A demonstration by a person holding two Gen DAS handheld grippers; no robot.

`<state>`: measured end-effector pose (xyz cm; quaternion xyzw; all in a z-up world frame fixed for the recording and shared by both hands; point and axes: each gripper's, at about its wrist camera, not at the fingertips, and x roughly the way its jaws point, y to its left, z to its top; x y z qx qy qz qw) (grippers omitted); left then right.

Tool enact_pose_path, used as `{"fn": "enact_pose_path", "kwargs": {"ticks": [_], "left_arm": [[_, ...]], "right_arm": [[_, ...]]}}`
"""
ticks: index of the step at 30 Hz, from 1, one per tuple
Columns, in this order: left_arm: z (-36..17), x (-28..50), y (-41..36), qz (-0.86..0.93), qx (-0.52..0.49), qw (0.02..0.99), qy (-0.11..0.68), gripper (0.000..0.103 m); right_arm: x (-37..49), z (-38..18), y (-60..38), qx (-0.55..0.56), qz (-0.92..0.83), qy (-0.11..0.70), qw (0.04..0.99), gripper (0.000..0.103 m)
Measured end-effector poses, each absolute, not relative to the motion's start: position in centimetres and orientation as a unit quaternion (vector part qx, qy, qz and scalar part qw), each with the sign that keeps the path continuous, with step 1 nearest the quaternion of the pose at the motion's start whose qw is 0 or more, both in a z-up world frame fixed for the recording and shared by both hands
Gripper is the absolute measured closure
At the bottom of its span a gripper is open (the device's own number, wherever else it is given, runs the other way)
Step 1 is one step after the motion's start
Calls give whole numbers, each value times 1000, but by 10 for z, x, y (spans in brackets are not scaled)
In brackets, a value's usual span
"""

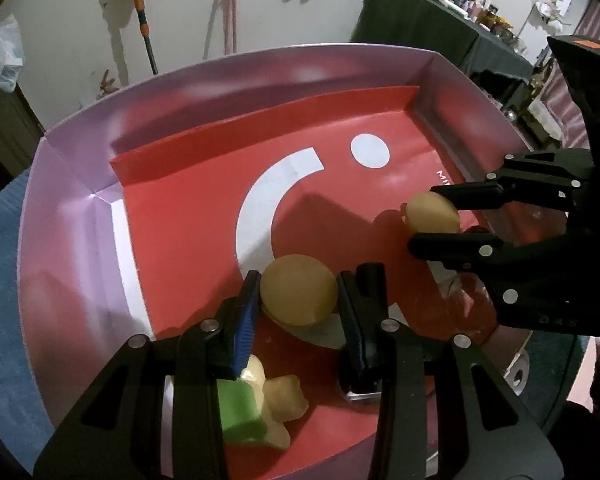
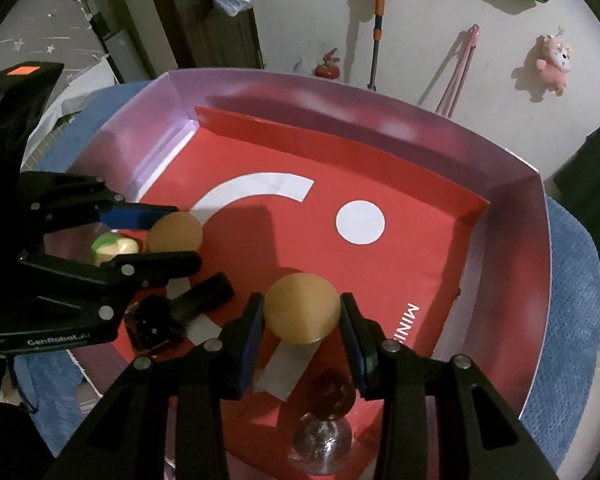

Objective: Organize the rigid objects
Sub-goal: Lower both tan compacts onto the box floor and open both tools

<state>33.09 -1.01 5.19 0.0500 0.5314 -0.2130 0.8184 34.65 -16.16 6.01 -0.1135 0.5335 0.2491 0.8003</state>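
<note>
A red box (image 1: 188,216) with pale purple walls (image 2: 536,264) holds the objects. My left gripper (image 1: 298,294) is shut on a tan ball (image 1: 299,290) above the box floor; it also shows in the right wrist view (image 2: 175,240) with its ball (image 2: 175,232). My right gripper (image 2: 302,312) is shut on a second tan ball (image 2: 302,307); in the left wrist view (image 1: 434,214) it holds that ball (image 1: 432,213) at the right. A cream and green toy figure (image 1: 256,408) lies under the left gripper.
A clear glass ball (image 2: 322,446) and a dark round item (image 2: 334,394) lie near the box's front. A dark square object (image 2: 154,326) and a black bar (image 2: 204,298) lie at the left. A blue cloth (image 2: 576,320) is under the box.
</note>
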Motion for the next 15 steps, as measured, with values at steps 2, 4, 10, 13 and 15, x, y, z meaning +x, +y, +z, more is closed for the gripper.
{"fn": "enact_pose_path", "kwargs": {"ticks": [2,4,10,13,15], "left_arm": [[52,331,-11,-215,52,818,531,67],[52,330,-10,-215,53,818,531,67],[52,330,-9,-212,54,816,534,67],[51,330,-9,-212,51,815,536,67],[51,330,-10,-212,53,816,535,67]], "right_arm": [[347,59,-162,-114,247,537,799,63],[347,57,-162,-117,246,538,797,63],[347,53,-160,-122,246,543,793,63],[347,52,-160,-119,246,545,793,63],[347,53,-160,-118,247,545,793,63]]}}
